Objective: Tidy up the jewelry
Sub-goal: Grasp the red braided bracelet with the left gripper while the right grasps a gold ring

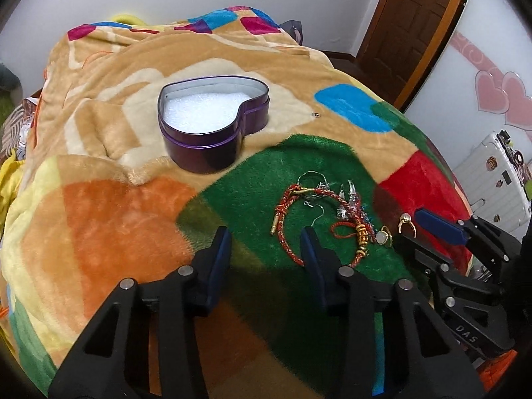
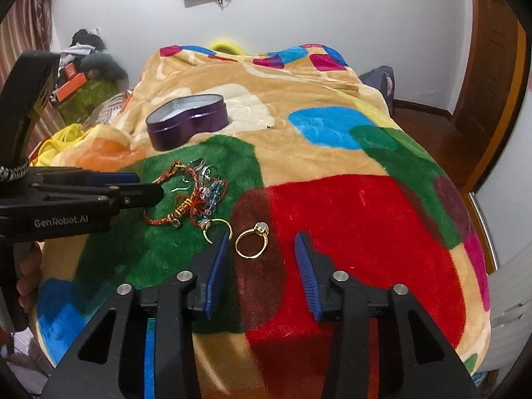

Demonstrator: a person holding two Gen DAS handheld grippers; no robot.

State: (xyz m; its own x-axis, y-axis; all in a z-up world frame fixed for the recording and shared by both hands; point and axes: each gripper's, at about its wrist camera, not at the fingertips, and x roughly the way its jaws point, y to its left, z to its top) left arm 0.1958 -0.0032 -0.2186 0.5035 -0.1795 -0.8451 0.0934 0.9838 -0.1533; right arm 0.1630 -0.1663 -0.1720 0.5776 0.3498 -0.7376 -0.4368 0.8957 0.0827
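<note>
An open purple heart-shaped tin (image 1: 212, 123) with white foam inside sits on the blanket; it also shows in the right wrist view (image 2: 188, 121). A tangle of red cord bracelets, earrings and beads (image 1: 332, 212) lies on the green patch, also seen from the right wrist (image 2: 193, 193). A gold ring with a pale stone (image 2: 252, 241) lies just ahead of my open, empty right gripper (image 2: 262, 242), between its fingers; the left wrist view shows it too (image 1: 407, 222). A second gold ring (image 2: 216, 227) lies beside it. My left gripper (image 1: 266, 236) is open and empty, just before the tangle.
A multicoloured plush blanket (image 1: 109, 219) covers the bed. A wooden door (image 1: 409, 16) stands at the back right, a white suitcase (image 1: 492, 173) to the right. Clutter and boxes (image 2: 79, 79) lie left of the bed. A tiny dark item (image 1: 316, 114) rests right of the tin.
</note>
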